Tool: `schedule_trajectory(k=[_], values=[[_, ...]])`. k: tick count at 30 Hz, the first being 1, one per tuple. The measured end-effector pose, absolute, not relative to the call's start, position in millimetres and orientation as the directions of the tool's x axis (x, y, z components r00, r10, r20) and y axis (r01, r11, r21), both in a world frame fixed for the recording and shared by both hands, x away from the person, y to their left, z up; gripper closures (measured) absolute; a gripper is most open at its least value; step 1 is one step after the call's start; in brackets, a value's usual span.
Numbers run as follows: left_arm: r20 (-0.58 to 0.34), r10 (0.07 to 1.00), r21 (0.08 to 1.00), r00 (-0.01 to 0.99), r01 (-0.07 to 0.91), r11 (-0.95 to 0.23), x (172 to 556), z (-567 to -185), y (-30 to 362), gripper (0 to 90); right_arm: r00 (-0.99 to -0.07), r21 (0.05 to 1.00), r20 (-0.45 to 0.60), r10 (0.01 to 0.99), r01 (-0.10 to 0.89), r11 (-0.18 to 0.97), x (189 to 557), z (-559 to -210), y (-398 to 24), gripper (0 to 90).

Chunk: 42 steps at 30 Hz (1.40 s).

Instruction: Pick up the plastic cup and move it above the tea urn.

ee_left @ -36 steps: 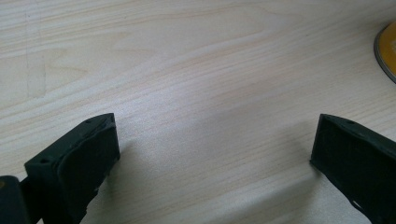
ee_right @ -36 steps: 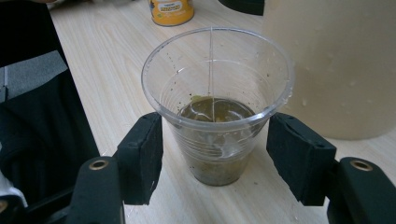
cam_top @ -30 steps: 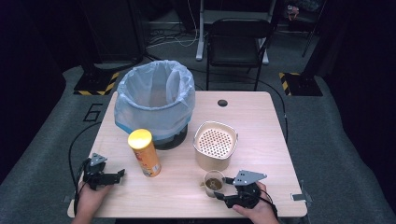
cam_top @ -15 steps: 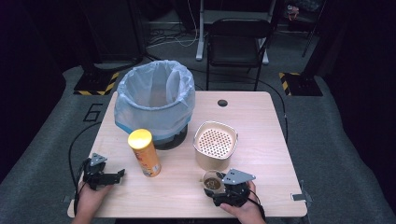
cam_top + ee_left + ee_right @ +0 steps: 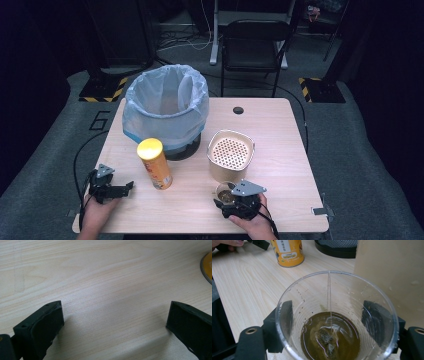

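Now the cup [image 5: 336, 315], with tea and a teabag [image 5: 325, 338] inside, stands on the bench [image 5: 280, 130] just before the strainer pot [image 5: 230, 154]. Right hand-held gripper [image 5: 336, 325] straddles it, jaws having just widened; close squarely, gently. Left hand-held gripper [image 5: 115, 322] rests spread, empty.

The right gripper [image 5: 226, 199] sits around a clear cup [image 5: 224, 192] of brown liquid on the table [image 5: 280, 145]. Just beyond it stands a cream perforated container [image 5: 230, 154]; the yellow can [image 5: 154, 163] stands to its left.
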<state>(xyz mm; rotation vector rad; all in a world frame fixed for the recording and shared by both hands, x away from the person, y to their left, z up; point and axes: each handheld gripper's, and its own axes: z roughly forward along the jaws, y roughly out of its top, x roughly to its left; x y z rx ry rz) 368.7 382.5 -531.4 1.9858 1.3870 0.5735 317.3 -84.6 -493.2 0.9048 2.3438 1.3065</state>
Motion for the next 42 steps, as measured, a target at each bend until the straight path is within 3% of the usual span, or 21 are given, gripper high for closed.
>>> schedule_trajectory(k=[29, 42], values=[[-0.006, 0.94, 0.724, 0.342, 0.65, -0.232, 368.9, -532.4, 382.0, 0.7, -0.804, 0.813, -0.04, 0.594, 0.319, 0.486, 318.4, -486.7, -90.7, 31.7], [-0.007, 0.939, 0.723, 0.343, 0.651, -0.233, 369.0, -532.3, 382.1, 0.6, -0.807, 0.82, -0.031, 0.59, 0.317, 0.476, 316.9, -473.6, -124.3, 33.3]])
